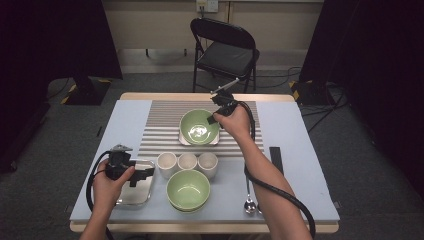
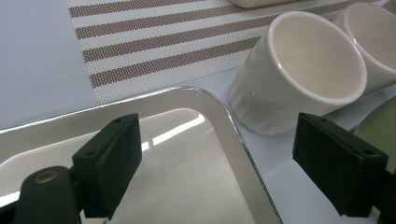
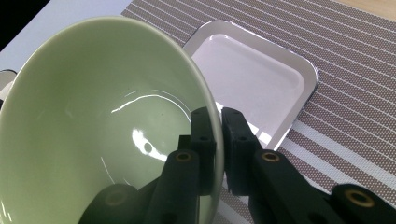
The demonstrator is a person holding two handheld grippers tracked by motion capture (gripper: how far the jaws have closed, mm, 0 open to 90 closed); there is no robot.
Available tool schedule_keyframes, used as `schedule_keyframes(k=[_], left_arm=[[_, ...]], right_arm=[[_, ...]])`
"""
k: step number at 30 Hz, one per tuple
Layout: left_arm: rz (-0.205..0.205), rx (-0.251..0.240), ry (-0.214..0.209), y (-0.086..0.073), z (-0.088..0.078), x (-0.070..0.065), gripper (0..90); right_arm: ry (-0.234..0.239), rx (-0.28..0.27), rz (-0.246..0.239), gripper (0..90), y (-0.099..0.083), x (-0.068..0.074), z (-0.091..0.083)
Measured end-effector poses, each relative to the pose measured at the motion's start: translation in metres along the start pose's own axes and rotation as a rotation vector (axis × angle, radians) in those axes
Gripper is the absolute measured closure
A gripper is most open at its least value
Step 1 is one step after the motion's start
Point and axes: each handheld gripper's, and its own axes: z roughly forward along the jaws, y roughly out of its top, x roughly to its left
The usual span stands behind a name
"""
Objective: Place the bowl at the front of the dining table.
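Two jaws of your right gripper (image 3: 218, 140) pinch the green bowl's (image 3: 93, 116) rim, tilted above a small tray (image 3: 261, 79). Your left gripper (image 2: 219, 163) hangs released over another tray (image 2: 187, 186). No legible writing.

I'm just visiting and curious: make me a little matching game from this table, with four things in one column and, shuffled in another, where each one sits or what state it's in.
Things:
1. right tongs
2. left tongs
3. spoon
4. three white cups

Places or states:
A. standing in a row between the two green bowls
B. lying at the table's near edge, beside the right forearm
C. clamped on the rim of the far green bowl
D. open above the near metal tray

Pairs: 1-C, 2-D, 3-B, 4-A
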Motion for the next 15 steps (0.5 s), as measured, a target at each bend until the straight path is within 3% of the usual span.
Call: schedule_keyframes(k=[15], left_arm=[[0.004,0.002,0.001,-0.0006,0.001,-0.001,15.5]], right_arm=[[-0.009,-0.011,0.02,84.3,0.0013,-0.0065,0.0048]])
